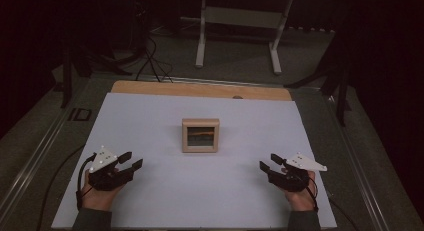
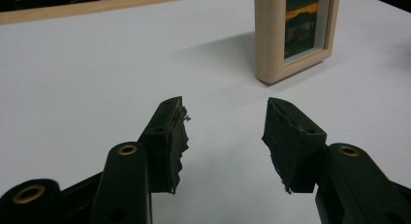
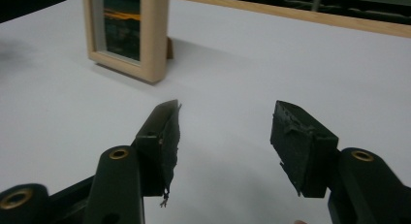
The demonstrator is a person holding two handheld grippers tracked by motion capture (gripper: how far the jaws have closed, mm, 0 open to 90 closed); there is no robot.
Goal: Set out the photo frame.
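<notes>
While both grippers are hovering over the white table, the wooden picture frame is standing upright, well ahead of the spread fingers of the left gripper and the right gripper. Nothing is lying between either pair. Both gripper views are cutting off the frame's top, and its picture is looking dim.

The high view looks forward and down from above the near side of the table, taking in its whole top. Each gripper view rides low and close over the surface, looking along its own tongs. All three share the wooden picture frame: upper right in the left gripper view, upper left in the right gripper view.
</notes>
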